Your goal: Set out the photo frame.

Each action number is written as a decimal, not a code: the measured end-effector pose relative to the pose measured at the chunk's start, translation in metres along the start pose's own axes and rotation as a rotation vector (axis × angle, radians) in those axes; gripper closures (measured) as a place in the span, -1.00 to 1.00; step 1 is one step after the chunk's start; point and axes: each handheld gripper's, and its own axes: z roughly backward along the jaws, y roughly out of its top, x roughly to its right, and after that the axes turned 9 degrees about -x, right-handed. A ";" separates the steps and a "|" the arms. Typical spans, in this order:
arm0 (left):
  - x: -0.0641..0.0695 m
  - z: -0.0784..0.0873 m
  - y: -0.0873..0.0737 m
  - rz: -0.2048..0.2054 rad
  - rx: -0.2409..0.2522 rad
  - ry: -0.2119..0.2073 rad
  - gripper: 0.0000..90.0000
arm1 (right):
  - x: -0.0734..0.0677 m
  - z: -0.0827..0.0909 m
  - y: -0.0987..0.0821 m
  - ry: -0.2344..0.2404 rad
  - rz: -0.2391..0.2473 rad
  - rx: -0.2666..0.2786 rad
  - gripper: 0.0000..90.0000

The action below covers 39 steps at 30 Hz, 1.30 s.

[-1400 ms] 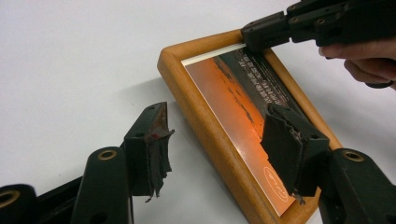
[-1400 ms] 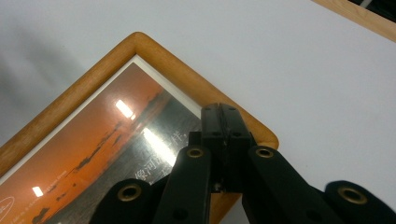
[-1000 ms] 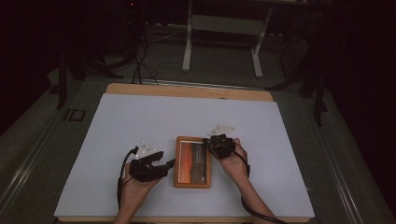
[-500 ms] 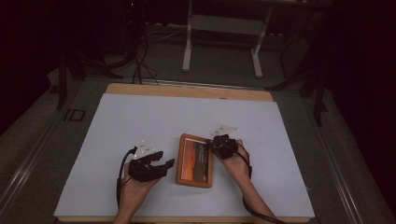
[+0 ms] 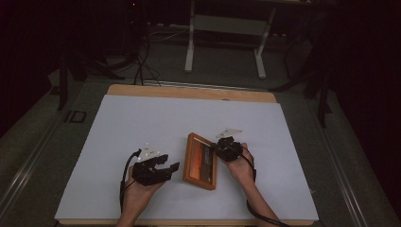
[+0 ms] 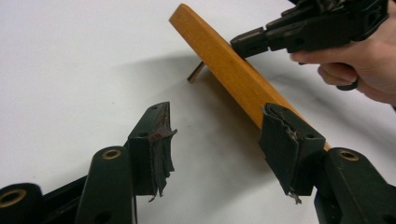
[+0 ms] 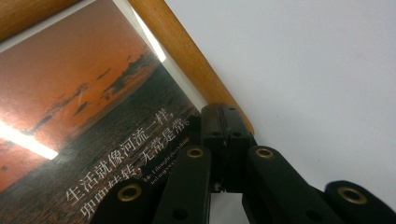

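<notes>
Dark room, floor with cables and a white stand leg set at the top of the high view; a wooden bench (image 5: pixel 189 91) covered by a white sheet (image 5: pixel 156 123) takes up the middle. Picture frame (image 5: pixel 200 161) sits lower centre of the high view, orange wood border, sunset print with white Chinese text on it. One side of the frame is raised off the sheet, tilted; in the left gripper view its wooden edge (image 6: pixel 224 65) runs diagonally from top centre to right, with a small back strut touching the sheet under it.

Right claw (image 5: pixel 221 148) is at the frame's right edge in the high view, right of centre, hand behind it. Its jaws are pinched shut on the frame's wooden border; the right gripper view shows the two black jaws pressed together at bottom centre, right on the border (image 7: pixel 187 56), print to the left. Same claw shows in the top right of the left gripper view (image 6: pixel 252 39), gripping the edge.

Left claw (image 5: pixel 172 168) is lower left of the frame in the high view, near it, jaws apart at a medium gap, nothing between them. Left gripper view: both pads worn, torn rubber, white sheet between them, right pad just in front of the frame edge; contact cannot be told.
</notes>
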 end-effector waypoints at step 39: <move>0.030 -0.044 0.003 0.033 -0.128 -0.207 -0.15 | 0.000 0.000 -0.001 0.003 -0.001 0.007 1.00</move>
